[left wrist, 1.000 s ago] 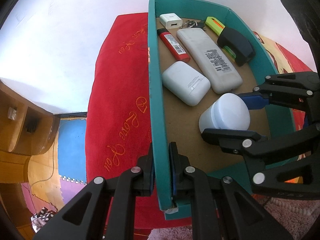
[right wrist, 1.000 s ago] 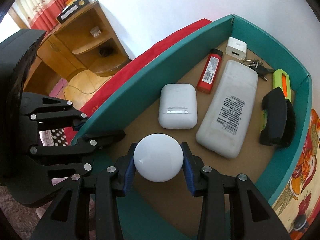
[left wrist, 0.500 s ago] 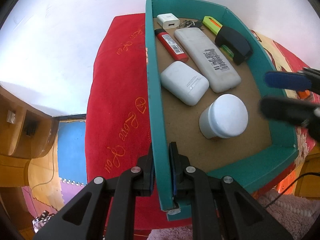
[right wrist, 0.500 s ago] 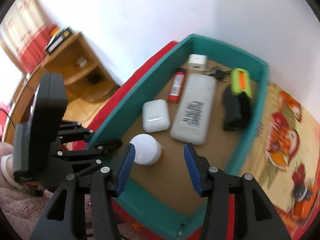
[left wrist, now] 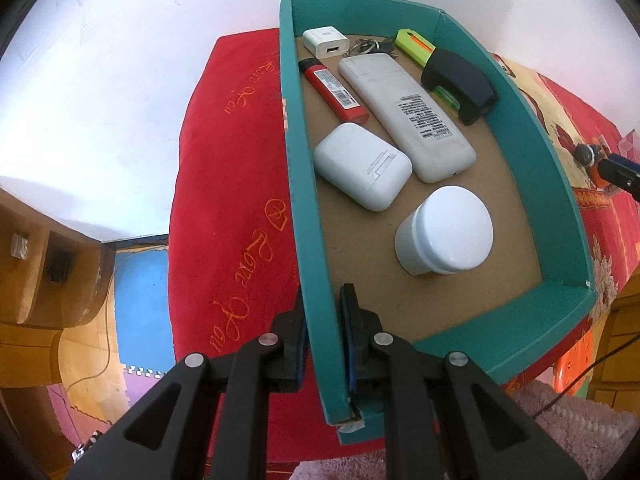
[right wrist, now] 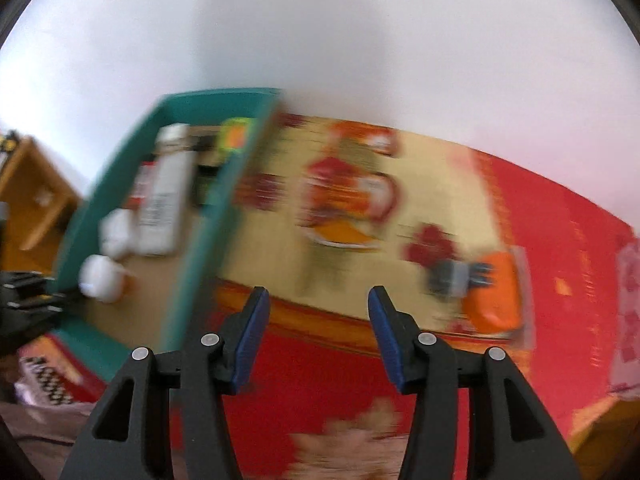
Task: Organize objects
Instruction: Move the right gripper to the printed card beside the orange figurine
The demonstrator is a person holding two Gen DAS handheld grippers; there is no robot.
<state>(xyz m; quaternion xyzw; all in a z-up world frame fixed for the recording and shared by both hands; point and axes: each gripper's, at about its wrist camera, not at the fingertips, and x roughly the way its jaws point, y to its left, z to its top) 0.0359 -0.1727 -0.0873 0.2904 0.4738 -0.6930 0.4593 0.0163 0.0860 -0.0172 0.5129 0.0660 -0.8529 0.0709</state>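
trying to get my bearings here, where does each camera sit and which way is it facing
Left wrist: sits on the left hand-held gripper, looking down into the teal box; its fingers clamp the box wall.
Right wrist: sits on the right hand-held gripper, open and empty, looking down at the patterned cloth beside the box; picture blurred.
Shared: the teal box, white jar and white remote.

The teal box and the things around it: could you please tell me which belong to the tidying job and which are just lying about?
Job:
- teal box, clamped by left gripper
- white jar
- earbud case
- remote
- lighter
- charger
- keys
- orange packet
- right gripper, empty

Lying about:
- red cloth
- wooden shelf
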